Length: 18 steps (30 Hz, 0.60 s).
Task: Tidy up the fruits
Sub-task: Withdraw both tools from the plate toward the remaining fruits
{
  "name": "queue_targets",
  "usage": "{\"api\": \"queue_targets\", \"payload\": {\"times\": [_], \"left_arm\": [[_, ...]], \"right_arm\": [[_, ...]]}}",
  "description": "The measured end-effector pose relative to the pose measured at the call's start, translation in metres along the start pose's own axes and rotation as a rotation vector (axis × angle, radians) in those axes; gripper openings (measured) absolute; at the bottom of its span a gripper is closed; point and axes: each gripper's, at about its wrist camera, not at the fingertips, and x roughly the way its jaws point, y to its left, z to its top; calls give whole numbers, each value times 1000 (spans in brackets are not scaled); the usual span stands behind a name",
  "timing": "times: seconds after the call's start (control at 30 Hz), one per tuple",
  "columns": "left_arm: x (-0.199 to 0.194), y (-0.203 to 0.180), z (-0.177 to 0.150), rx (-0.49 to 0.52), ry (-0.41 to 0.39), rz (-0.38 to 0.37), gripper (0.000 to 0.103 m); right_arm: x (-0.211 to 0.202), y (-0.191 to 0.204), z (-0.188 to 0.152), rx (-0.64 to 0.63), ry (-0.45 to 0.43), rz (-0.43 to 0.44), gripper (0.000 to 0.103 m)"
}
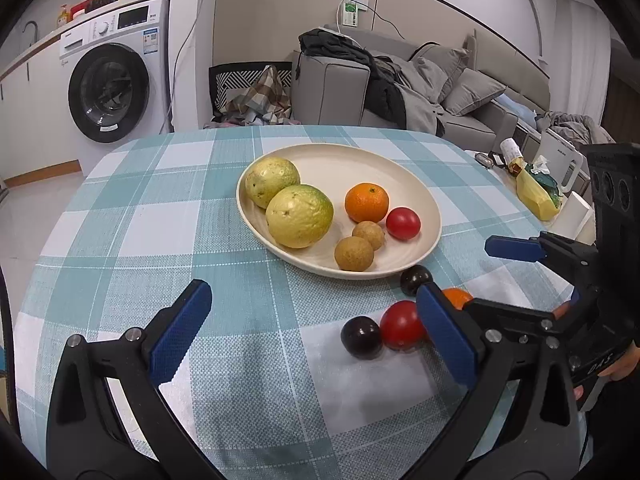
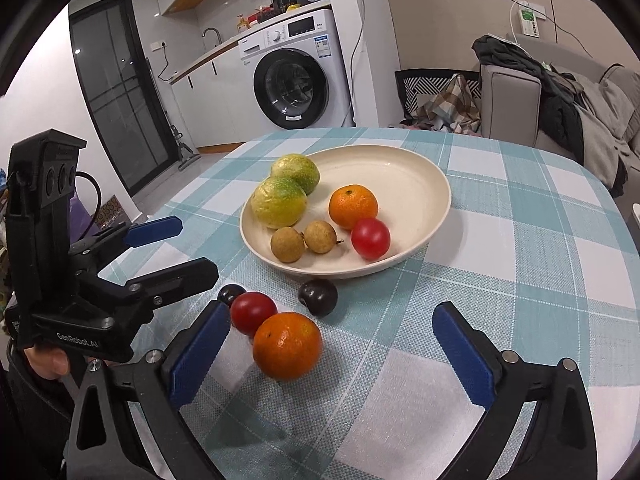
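On the checked tablecloth, both grippers hang wide open and empty in front of a half-filled plate.

Four fruits lie loose on the cloth (image 2: 520, 240) just short of the plate (image 2: 424, 172): one orange (image 2: 287, 345), one tomato (image 2: 253, 313) touching it, and two dark plums (image 2: 318, 297), the second (image 1: 361, 337) beside the tomato. The plate holds six: two big green-yellow citrus (image 2: 279, 207), one orange, one tomato, two small brown fruits, probably longans (image 2: 287, 244). The right gripper (image 2: 332, 356) has its jaws spread around nothing, with the loose orange nearest its left pad; the left gripper (image 1: 316, 332) is equally wide and bare. I'd judge the orange the next pick: centre it between the pads, close gently since round fruit rolls, and avoid nudging the tomato. Set it in the bare far side of the plate.
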Motion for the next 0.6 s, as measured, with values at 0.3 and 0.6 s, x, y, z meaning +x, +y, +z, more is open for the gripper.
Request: {"api": "queue_targets", "payload": {"times": [0.3, 0.6], "left_arm": [[5, -4, -2, 18, 29, -9, 102], [9, -7, -4, 22, 51, -17, 102]], "right_arm": [[6, 9, -5, -57, 53, -15, 103], [14, 11, -10, -98, 115, -23, 102]]}}
